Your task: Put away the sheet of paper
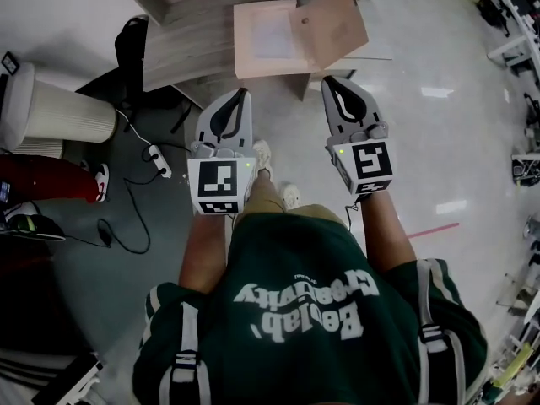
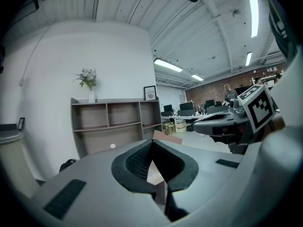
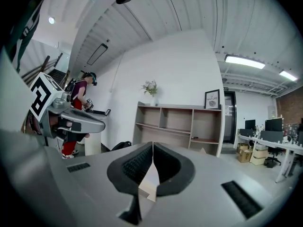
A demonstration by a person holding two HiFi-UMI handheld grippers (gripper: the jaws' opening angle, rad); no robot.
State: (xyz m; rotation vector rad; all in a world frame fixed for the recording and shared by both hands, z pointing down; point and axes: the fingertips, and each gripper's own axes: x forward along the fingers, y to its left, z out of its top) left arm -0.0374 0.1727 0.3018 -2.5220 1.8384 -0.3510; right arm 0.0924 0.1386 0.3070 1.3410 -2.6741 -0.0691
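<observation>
- Your left tool (image 1: pixel 239 99) is closed: in the left gripper view its two dark pads meet at the tip, and nothing is between them.
- Your right tool (image 1: pixel 333 87) is closed too. The right gripper view shows its pads pressed together and empty.
- You hold both tools side by side at waist height, pointing forward, well apart from each other and clear of everything in front of you.
- Just ahead of the tools is an open cardboard box (image 1: pixel 253 62), up against the grey shelf unit (image 1: pixel 194 53). Its brown flap (image 1: pixel 333 24) is thrown back to the right.
- A pale rectangle lies flat inside the box. It looks like the sheet of paper (image 1: pixel 272 34), though the head view is too soft to be sure.
- Neither tool touches the sheet, the flap or the box.
- If that is the sheet, the main part of the job looks done: the paper is in the box and you have let go of it.
- What may be left is the flap, which stands open. Closing it would mean reaching your right tool forward to its free edge and folding it over to the left.
- I cannot tell whether the box rests on the floor (image 1: pixel 422 142) or on a low stand.
</observation>
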